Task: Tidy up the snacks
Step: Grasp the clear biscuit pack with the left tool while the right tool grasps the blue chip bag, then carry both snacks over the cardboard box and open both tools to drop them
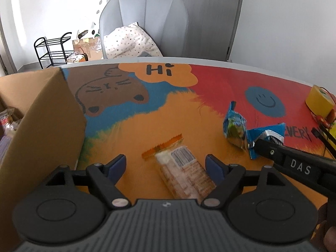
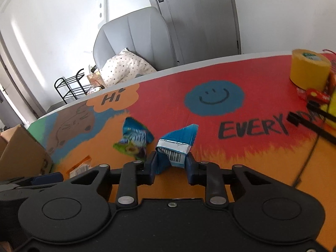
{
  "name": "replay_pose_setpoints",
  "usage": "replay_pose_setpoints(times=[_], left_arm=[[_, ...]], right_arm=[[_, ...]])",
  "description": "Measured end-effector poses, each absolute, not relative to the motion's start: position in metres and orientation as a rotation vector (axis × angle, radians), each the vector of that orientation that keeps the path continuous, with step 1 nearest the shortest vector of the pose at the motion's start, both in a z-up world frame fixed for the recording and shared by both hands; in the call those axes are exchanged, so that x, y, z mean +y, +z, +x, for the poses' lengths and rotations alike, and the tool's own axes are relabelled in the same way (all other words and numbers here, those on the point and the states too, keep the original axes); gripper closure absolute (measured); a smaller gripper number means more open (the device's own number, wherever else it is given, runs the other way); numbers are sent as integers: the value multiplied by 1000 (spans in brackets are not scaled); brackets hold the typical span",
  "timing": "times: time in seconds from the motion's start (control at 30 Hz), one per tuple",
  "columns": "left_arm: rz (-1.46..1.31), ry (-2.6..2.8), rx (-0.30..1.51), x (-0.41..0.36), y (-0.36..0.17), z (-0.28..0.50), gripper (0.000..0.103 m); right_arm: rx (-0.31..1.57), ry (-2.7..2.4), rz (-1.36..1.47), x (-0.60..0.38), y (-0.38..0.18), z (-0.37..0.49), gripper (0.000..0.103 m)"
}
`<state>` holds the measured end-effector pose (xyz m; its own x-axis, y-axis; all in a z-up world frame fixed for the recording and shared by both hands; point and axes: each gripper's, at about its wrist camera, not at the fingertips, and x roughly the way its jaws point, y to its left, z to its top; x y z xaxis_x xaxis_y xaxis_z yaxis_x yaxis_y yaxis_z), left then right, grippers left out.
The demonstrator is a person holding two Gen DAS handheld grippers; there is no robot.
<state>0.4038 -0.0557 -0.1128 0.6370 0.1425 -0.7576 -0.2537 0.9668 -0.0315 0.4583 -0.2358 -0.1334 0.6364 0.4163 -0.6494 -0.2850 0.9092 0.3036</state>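
My left gripper point(image 1: 166, 164) is open just above the table, its blue-padded fingers on either side of an orange-and-clear snack bar packet point(image 1: 180, 170). My right gripper point(image 2: 171, 163) is shut on a blue snack packet point(image 2: 178, 145) with a silver fold and a barcode; it also shows in the left wrist view point(image 1: 266, 135). A second blue-and-green snack packet point(image 2: 134, 140) lies just left of it, seen in the left wrist view point(image 1: 234, 126) too. The orange packet's end point(image 2: 80, 168) shows at lower left in the right wrist view.
An open cardboard box point(image 1: 42, 121) stands at the table's left, with snacks inside. A yellow tape roll point(image 2: 307, 70) and red and yellow snacks point(image 2: 319, 96) sit at the right. A grey chair point(image 1: 145, 25) with a pillow is behind the colourful tablecloth point(image 1: 210, 88).
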Motion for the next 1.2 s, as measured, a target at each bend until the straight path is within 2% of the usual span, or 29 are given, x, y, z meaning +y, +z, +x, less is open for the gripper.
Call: replay_pose_setpoints(times=[0.2, 0.27, 0.37, 0.4, 0.43, 1.2], left_arm=[[-136, 215, 847, -56, -112, 386, 21], [-154, 212, 844, -53, -113, 380, 24], [-151, 211, 839, -52, -116, 373, 50], [-142, 214, 837, -52, -116, 371, 67], [-142, 214, 833, -52, -115, 370, 69], [-207, 155, 655, -16, -30, 306, 69]], right_arm=[[777, 398, 201, -243, -130, 432, 77], [776, 399, 204, -244, -129, 423, 77], [773, 404, 209, -242, -127, 413, 77], [769, 407, 211, -242, -125, 409, 77], [765, 410, 212, -241, -124, 406, 77], [603, 503, 198, -210, -47, 353, 77]])
